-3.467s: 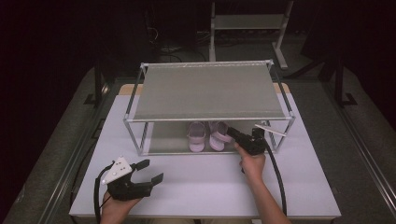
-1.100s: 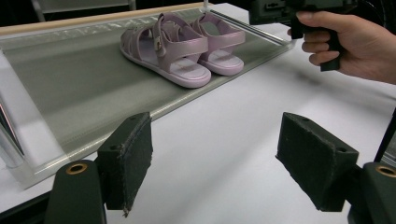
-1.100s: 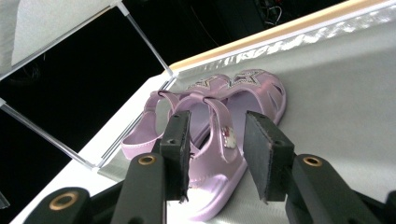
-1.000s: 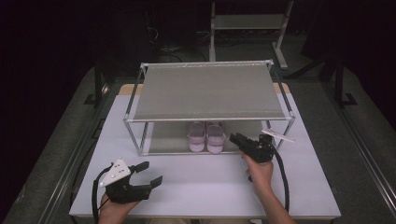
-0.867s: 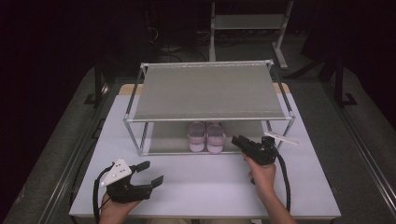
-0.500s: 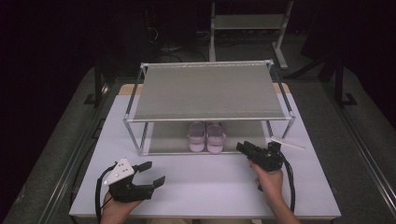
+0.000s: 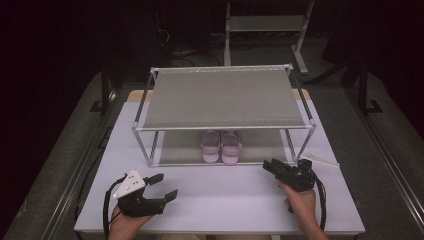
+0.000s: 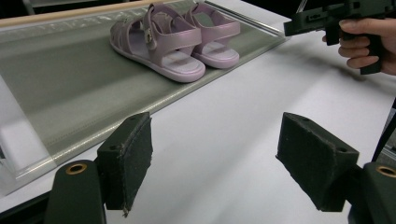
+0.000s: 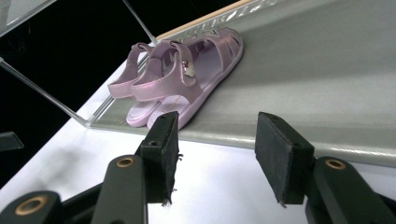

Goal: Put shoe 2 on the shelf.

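A pair of pink sandals [image 7: 221, 146] stands side by side on the lower shelf [image 7: 260, 145] of a two-tier metal rack [image 7: 222, 97], under the grey upper shelf and a little left of the rack's middle. Their soles lie flat, and in the high view the long axis of each runs from the front edge of the shelf toward the back; the two are parallel and touching or nearly so. In the left gripper view the open toe ends of the sandals [image 8: 173, 39] face the shelf's front edge and the strapped heels lie farther in; in the right gripper view the sandals [image 9: 182, 77] show the same lie, with a buckle on the near strap. The right gripper [image 7: 274, 168] is held above the white counter [image 7: 220, 192] just in front of the rack's right half, well apart from the sandals, its jaws released with nothing between them, having just been opening. The left gripper [image 7: 162, 186] hovers over the counter's near left part, its jaws spread wide and empty. A flat white object [image 7: 320, 159] lies on the counter beside the rack's right front leg.
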A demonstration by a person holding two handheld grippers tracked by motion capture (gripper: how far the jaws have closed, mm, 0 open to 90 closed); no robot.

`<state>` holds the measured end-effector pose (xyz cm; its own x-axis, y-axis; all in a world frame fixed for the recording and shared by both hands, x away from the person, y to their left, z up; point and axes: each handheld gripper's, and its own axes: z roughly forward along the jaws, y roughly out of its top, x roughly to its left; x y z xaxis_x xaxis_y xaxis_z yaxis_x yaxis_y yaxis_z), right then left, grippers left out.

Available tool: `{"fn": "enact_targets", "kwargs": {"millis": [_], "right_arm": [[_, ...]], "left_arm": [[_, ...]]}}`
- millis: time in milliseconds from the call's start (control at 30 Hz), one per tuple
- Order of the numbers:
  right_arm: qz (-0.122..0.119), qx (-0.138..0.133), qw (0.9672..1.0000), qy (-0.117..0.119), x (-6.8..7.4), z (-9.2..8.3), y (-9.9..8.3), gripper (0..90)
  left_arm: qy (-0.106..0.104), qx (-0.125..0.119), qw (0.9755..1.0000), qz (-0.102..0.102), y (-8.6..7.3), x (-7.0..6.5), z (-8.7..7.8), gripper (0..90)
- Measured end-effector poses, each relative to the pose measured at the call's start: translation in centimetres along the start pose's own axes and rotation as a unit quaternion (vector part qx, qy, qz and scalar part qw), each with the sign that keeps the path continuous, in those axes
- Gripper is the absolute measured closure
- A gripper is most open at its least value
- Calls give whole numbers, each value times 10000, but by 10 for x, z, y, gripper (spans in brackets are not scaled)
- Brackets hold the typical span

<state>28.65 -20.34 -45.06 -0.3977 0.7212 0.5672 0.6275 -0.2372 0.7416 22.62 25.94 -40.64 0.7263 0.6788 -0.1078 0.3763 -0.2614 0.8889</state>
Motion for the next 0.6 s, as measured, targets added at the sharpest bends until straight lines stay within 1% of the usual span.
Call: {"fn": "enact_targets", "kwargs": {"millis": [133,400,600], "right_arm": [[-77,98,9999,-76,-4,-5,-2,471],[-110,112,9998,-148,-10,-17,-5,468],[-104,124,9998,-140,-12,-22,-6,463]], "left_arm": [[28,-30,10000,-24,0,1,-1,260],[27,-24,10000,-36,0,2,-1,260],[36,-27,10000,-39,-1,2,-2,260]]}}
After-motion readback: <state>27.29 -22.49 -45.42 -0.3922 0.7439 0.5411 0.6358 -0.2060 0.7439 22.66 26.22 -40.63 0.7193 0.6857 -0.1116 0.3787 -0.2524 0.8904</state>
